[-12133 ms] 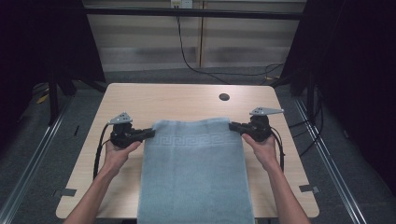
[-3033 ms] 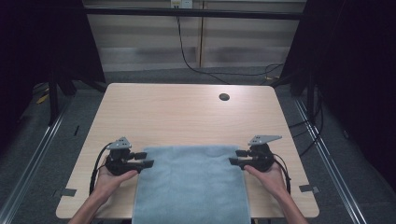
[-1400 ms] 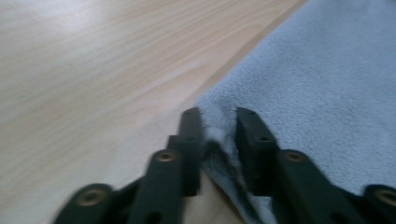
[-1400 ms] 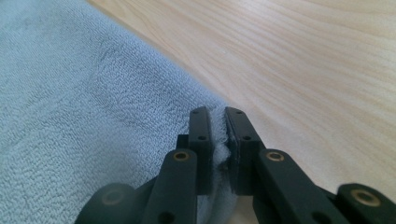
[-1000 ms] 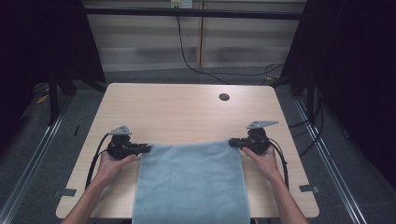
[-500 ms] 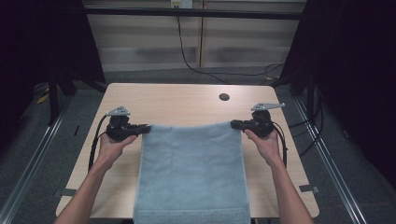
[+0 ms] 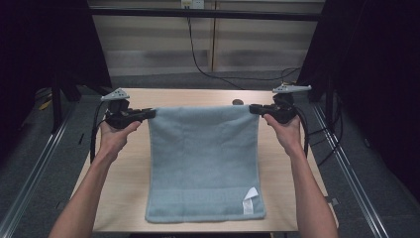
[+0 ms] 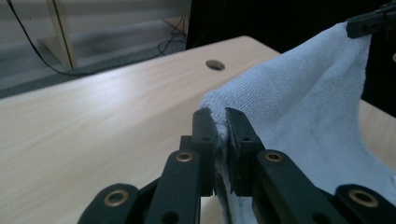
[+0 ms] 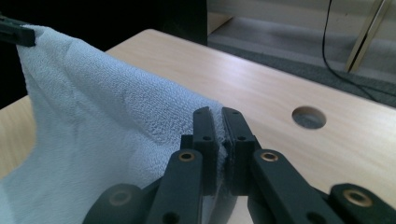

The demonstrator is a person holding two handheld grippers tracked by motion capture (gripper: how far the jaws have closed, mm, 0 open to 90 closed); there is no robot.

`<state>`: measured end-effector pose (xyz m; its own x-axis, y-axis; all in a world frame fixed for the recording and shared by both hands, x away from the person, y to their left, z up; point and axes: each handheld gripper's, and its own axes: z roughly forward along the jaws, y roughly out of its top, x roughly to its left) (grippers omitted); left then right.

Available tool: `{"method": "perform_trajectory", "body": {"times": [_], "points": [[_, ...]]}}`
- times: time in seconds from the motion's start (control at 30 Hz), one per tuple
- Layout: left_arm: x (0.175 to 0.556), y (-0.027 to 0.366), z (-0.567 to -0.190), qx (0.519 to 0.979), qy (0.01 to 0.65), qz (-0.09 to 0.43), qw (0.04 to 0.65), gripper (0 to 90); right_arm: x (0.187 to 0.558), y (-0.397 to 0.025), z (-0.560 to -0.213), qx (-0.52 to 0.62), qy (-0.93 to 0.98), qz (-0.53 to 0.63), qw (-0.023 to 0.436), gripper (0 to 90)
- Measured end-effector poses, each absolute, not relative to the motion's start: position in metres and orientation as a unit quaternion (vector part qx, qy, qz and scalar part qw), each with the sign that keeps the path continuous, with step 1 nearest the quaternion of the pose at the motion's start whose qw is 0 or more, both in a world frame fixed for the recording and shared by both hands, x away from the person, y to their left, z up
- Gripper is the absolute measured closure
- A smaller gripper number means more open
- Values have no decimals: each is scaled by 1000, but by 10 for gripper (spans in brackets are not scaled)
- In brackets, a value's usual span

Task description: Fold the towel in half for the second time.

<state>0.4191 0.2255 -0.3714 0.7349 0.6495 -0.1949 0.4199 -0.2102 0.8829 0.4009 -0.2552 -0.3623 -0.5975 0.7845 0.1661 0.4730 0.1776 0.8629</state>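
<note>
Light-blue terry towel [image 7: 204, 158] hangs stretched between two hand-held grippers above the pale wooden table [image 7: 124, 183], its far edge lifted and its near edge, with a white label [image 7: 249, 201], lying on the tabletop. The left gripper [image 7: 148, 113] is clamped on the towel's far left corner, the right gripper [image 7: 252, 108] on its far right corner. A round hole [image 7: 237, 102] sits beyond the towel.

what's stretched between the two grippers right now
In the high view, the top edge of the light blue terry towel spans from the left gripper to the right gripper, each pinching a corner. Nothing else lies between them.
</note>
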Motion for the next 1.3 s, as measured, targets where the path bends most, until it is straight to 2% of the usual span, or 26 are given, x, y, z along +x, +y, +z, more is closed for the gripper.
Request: {"method": "perform_trajectory", "body": {"times": [0.17, 0.4, 0.77, 1.13, 1.3], "points": [[410, 227, -370, 782, 332, 124, 513, 838, 391, -249, -353, 400, 755, 493, 162, 856], [384, 232, -383, 787, 313, 114, 520, 839, 359, -248, -366, 372, 765, 509, 135, 855], [344, 231, -388, 797, 285, 103, 523, 839, 320, -262, -380, 365, 774, 499, 139, 852], [318, 232, -409, 808, 278, 77, 514, 837, 284, -267, -405, 363, 779, 500, 108, 848], [300, 237, -412, 799, 273, 73, 531, 835, 269, -269, -411, 362, 778, 503, 105, 847]]}}
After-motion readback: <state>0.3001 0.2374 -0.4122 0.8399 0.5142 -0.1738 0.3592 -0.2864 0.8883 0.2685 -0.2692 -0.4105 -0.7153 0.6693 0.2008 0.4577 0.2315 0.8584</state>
